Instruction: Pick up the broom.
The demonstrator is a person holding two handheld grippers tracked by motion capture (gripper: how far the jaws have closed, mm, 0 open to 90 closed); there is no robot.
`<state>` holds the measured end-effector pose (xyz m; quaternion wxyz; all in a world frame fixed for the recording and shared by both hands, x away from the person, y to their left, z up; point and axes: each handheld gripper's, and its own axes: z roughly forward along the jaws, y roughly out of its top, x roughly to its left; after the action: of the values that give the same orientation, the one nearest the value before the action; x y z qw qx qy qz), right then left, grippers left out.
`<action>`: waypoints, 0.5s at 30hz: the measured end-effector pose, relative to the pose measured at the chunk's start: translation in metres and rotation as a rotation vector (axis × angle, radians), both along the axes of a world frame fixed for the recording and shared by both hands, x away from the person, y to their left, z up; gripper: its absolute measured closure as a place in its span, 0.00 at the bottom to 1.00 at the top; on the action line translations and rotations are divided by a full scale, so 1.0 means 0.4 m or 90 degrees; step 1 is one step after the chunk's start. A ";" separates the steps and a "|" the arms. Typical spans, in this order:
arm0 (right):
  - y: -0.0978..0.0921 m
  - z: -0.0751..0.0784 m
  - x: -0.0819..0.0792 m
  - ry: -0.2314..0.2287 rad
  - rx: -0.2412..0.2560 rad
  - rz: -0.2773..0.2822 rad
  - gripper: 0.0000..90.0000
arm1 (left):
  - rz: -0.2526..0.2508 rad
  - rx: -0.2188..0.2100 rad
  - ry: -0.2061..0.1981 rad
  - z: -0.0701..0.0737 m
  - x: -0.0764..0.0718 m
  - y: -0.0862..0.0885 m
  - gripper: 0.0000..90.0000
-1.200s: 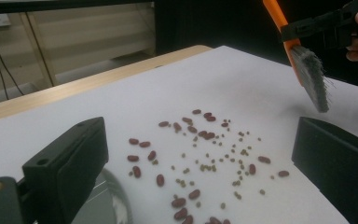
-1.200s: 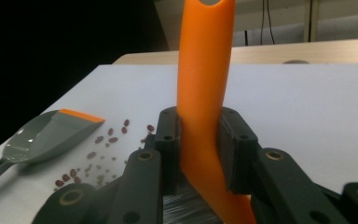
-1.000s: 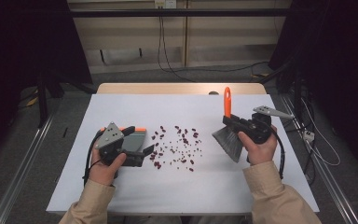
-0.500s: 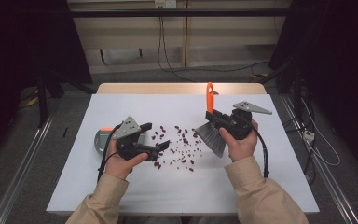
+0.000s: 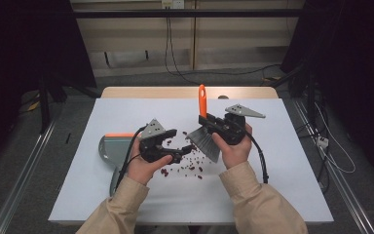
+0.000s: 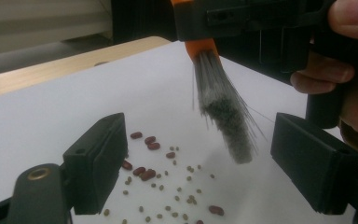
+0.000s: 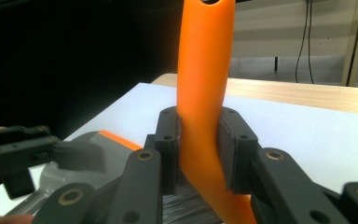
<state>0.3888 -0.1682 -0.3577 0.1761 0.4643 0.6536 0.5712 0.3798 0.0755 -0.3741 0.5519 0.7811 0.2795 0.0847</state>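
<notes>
A white sheet covers the table (image 5: 272,190), with dark curtains and loose cables behind it, and the scattered beans (image 5: 187,165) near its middle serve as the marker for everything else. Right over the beans the left gripper (image 5: 177,152) hangs with its jaws spread wide and nothing between them. Just to the beans' right, the right gripper (image 5: 213,123) is clamped tight on the orange handle of the brush (image 5: 205,139), whose grey bristles hover above the pile. The dustpan (image 5: 111,148) lies well to the beans' left, unheld. The risk, I think: a sweep now would send beans rolling across the sheet, since no pan waits to catch them.
</notes>
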 end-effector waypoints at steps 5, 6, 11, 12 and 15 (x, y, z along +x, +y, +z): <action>0.028 0.000 -0.002 -0.005 0.000 0.011 0.80 | 0.009 -0.008 0.017 -0.011 0.008 -0.010 0.28; 0.032 0.000 -0.002 -0.008 0.001 0.011 0.80 | 0.013 -0.008 0.022 -0.012 0.009 -0.012 0.30; 0.057 -0.004 0.000 -0.008 0.009 0.021 0.80 | 0.015 -0.020 0.037 -0.019 0.014 -0.019 0.37; 0.064 -0.006 0.000 -0.012 0.007 0.021 0.80 | 0.016 -0.021 0.040 -0.020 0.015 -0.021 0.39; 0.078 -0.008 0.000 -0.011 0.009 0.030 0.80 | 0.023 -0.022 0.048 -0.024 0.018 -0.019 0.50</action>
<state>0.3888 -0.1369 -0.3609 0.1647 0.4451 0.6587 0.5838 0.3869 0.0678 -0.3837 0.5528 0.7691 0.3151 0.0605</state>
